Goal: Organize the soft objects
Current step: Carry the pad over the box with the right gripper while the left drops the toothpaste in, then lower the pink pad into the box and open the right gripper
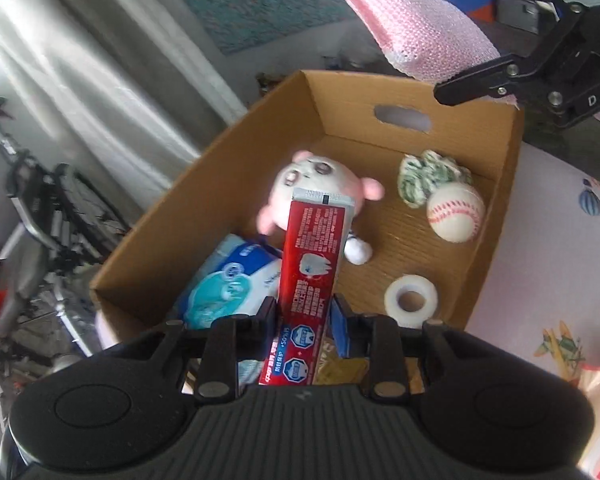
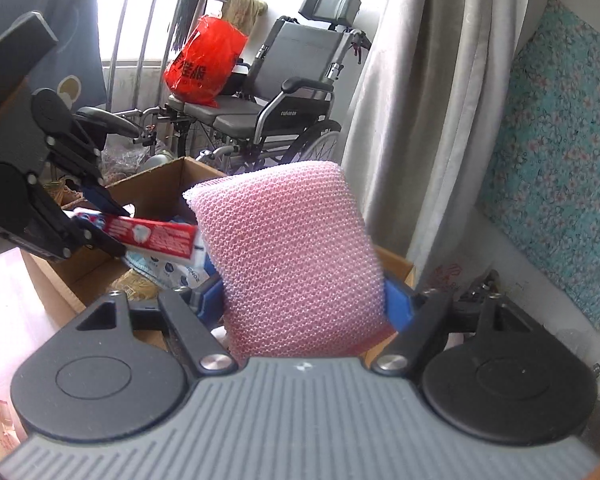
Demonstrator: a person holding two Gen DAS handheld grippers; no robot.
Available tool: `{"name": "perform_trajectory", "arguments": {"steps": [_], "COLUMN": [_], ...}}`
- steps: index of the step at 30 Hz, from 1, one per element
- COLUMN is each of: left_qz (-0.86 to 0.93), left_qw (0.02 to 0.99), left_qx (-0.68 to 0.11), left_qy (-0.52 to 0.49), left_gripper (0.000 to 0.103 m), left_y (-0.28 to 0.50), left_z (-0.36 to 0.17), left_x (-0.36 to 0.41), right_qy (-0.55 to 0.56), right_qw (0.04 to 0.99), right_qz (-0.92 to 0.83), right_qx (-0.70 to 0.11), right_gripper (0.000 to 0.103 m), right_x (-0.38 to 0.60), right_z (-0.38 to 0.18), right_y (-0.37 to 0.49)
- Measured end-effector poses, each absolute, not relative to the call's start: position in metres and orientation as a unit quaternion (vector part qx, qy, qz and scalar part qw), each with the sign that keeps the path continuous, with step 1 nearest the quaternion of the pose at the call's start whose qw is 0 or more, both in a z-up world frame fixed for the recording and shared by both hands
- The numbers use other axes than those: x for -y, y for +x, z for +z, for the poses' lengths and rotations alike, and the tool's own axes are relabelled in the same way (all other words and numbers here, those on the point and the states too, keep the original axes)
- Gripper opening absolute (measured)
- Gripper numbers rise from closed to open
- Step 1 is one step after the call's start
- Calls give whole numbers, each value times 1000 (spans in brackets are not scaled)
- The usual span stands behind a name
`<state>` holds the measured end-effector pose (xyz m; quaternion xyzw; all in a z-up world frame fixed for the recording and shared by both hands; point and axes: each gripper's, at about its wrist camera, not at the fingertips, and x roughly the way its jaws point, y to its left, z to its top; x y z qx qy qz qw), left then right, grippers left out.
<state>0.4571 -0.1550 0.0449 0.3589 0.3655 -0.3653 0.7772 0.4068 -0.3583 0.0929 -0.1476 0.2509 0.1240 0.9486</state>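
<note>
Left gripper is clamping one red toothpaste tube above the cardboard box; right gripper is gripping one pink sponge. Box is holding one plush toy, one baseball, one tape roll, one tissue pack.

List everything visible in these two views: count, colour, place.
cardboard box: 1, brown, centre
plush toy: 1, white and pink, in box
baseball: 1, white, in box
knitted piece: 1, green-white, beside baseball
tape roll: 1, white, in box
tissue pack: 1, blue-white, in box
wheelchair: 1, grey, background
red bag: 1, on wheelchair
toothpaste tube: 1, red, in left gripper
sponge: 1, pink, in right gripper
</note>
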Motion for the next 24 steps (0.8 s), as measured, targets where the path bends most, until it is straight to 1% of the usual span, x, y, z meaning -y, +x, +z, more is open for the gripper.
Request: {"name": "perform_trajectory", "arguments": {"steps": [3,5,10,12,13,14,15,16,17,19,21,22,24], "left_qz": [-390,-401,-439,-454,-457,-456,-449,-430,-417,-413,-391,-383,-351], "left_qw": [738,722,690,692,692,689,688,690,695,701,735,766,820], "left_qx": [-417,-437,-445,-428,-433,-445,-455,-462,-461,-464,-467,-449,-404], "left_qy": [360,357,364,363,354,346,345,355,363,350,298,254,201], "left_gripper": [29,29,29,29,31,34,45,59,64,78,79,79,79], "left_y": [475,482,487,487,490,494,496,497,497,501,511,514,512], "left_z": [22,10,-8,-13,-18,-23,-26,-26,-25,-15,2,17,41], "left_x": [178,190,208,216,220,223,225,225,224,213,194,177,147], "right_qy": [-165,-164,-135,-137,-141,-148,-154,-160,-162,-163,-165,-169,-181], "right_qw": [941,938,941,940,939,937,936,934,933,930,930,929,926], "right_qz": [123,120,116,112,112,112,110,109,106,104,96,93,94], "right_qx": [-269,-279,-288,-291,-294,-297,-297,-301,-303,-311,-313,-315,-317], "right_gripper": [77,77,77,77,77,78,78,78,78,78,78,78,78], "right_x": [361,364,376,377,377,377,377,377,377,379,383,384,383], "right_z": [75,65,59,60,60,61,62,63,63,65,66,66,66], "right_y": [414,419,430,434,435,436,437,439,441,445,450,454,462]}}
